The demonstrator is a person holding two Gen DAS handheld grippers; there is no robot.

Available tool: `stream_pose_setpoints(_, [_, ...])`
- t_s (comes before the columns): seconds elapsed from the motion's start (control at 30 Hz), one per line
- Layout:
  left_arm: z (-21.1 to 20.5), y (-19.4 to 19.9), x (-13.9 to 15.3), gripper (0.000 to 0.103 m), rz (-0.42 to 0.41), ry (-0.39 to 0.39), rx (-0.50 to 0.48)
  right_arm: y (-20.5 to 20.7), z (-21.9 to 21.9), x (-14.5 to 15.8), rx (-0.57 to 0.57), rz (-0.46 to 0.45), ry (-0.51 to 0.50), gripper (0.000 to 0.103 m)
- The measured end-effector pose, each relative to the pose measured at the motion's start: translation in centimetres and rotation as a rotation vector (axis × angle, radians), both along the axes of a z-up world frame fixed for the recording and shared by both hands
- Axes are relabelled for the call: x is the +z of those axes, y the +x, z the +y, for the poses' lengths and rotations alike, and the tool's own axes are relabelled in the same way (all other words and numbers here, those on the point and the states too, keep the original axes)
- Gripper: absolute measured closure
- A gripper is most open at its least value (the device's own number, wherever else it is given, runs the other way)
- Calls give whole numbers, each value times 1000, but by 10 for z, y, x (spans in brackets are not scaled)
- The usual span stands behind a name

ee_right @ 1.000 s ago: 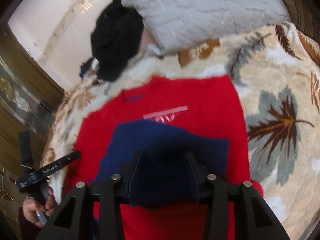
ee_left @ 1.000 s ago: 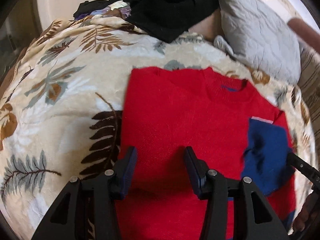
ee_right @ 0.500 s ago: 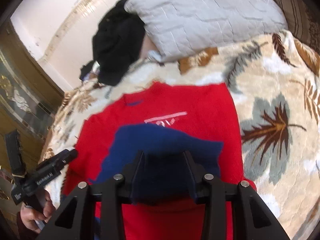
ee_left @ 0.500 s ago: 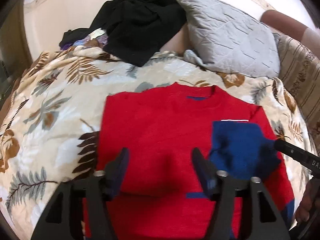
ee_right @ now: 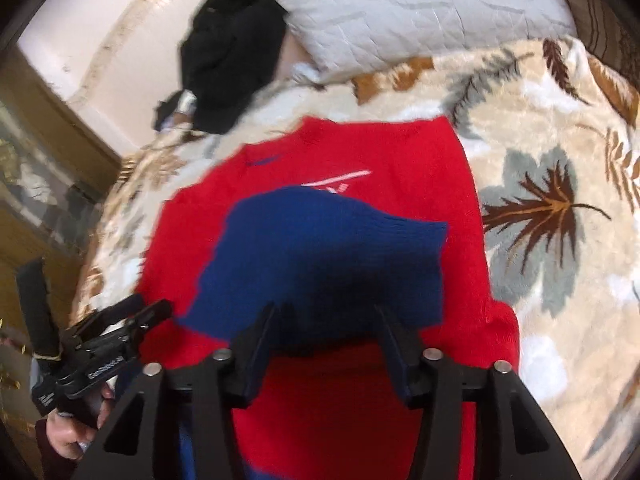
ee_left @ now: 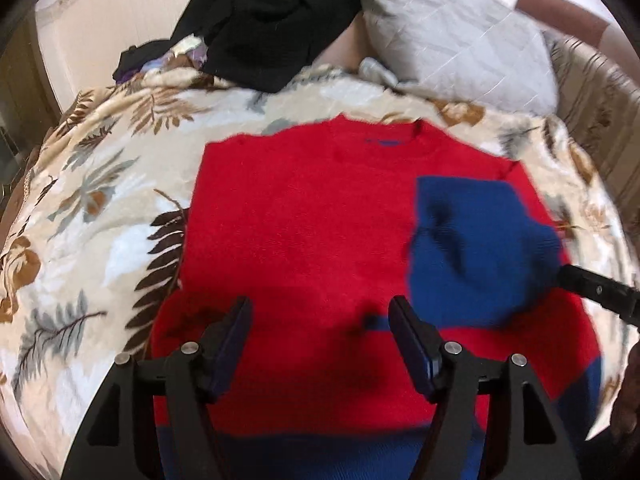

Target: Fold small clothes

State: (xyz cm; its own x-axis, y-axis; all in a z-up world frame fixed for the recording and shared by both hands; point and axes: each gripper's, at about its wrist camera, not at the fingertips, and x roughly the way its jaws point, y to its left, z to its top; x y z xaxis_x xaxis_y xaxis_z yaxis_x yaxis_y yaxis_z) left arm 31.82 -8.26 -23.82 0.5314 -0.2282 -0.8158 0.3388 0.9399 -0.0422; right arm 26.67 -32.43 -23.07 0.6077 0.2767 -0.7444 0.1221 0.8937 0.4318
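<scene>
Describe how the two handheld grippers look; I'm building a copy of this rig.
Both are matte black. The left gripper and the right gripper each have two flat, blade-like fingers with dark blue pads on the inner faces, carried on angular black arms with triangular cut-outs and round silver pivot pins. Seen from the side, the left gripper's body bears small white lettering, too blurred to read.

My left gripper (ee_left: pixel 320 344) points downward with jaws apart, nothing between them. My right gripper (ee_right: pixel 326 344) is opening its jaws.
</scene>
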Motion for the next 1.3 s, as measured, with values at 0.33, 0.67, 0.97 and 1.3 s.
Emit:
stream_pose_setpoints(0.33, [87, -76, 26, 23, -144, -65, 162, -92, -28, 27, -63, -135, 22, 33])
stream_pose_setpoints(0.67, [141, -143, 2, 15, -71, -53, 171, -177, -57, 4, -127, -75, 174, 31])
stream_pose_setpoints(0.97, [158, -172, -35, 17, 104, -120, 126, -209, -34, -20, -74, 41, 205, 31])
stream_pose_setpoints(1.3, [154, -189, -56, 42, 181, -153, 51, -202, -12, -47, -63, 152, 171, 31])
